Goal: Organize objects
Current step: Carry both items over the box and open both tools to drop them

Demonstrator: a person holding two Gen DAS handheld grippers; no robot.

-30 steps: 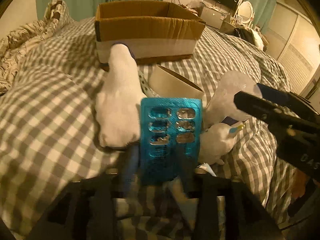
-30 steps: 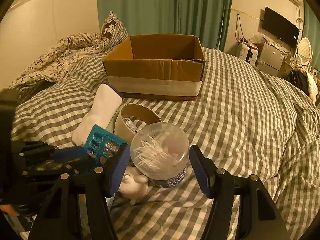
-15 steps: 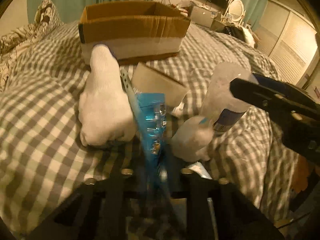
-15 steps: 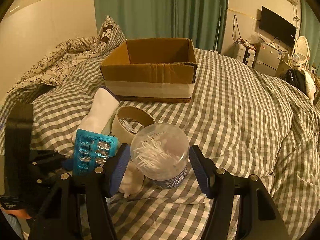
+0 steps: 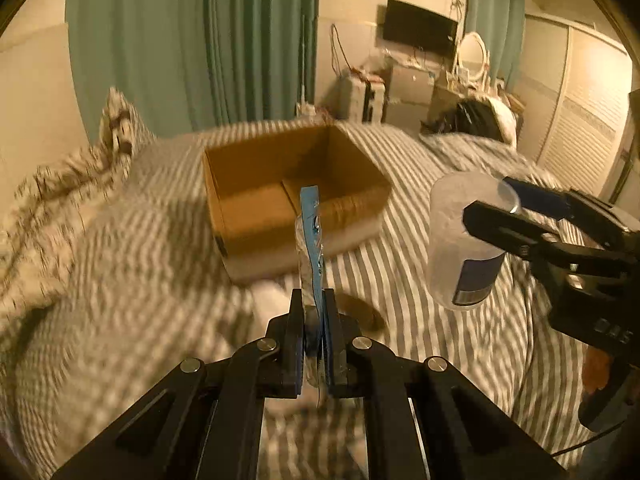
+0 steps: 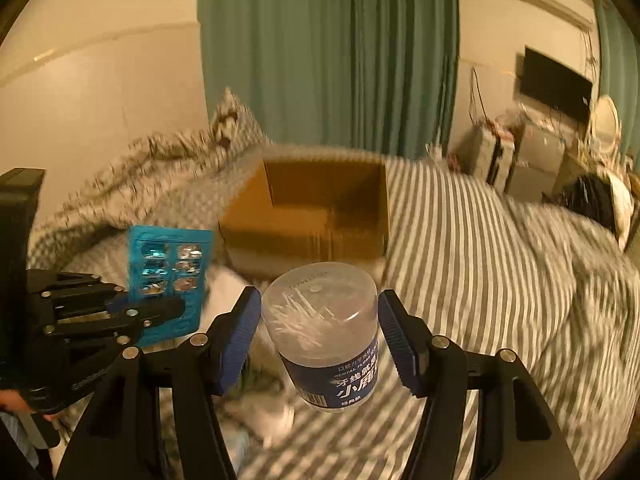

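Both tools are up over the bed (image 5: 420, 312), each w/ a load. Left gripper (image 5: 313, 312) has its jaws pressed together on the lower end of the blister pack (image 5: 310, 236). In the left view the pack sits edge-on, long axis running 6 to 12 o'clock, top end aimed at the box (image 5: 296, 200) at 12. In the right view the pack (image 6: 168, 276) shows its face at 9 o'clock, foil pockets toward the cam.

Right gripper (image 6: 320, 332) is around the jar (image 6: 324, 332). Are the pads actually pinching it? Gaps seem to show each side in the right view, yet the jar (image 5: 468, 240) hangs clear of the bed at 3 o'clock in the left view, so it's probably held. Jar axis is near upright, lid end up, tipped a bit.

Handling, my read: pack is light and thin, bends easily, the top already looks a little wavy, so grip low on the flat margin, not on the pockets. Jar is stiff smooth plastic, light, likely slippery; take it mid-body across the round.

Box (image 6: 316, 216) sits open at 12, looks like the drop spot. Views are motion-blurred.
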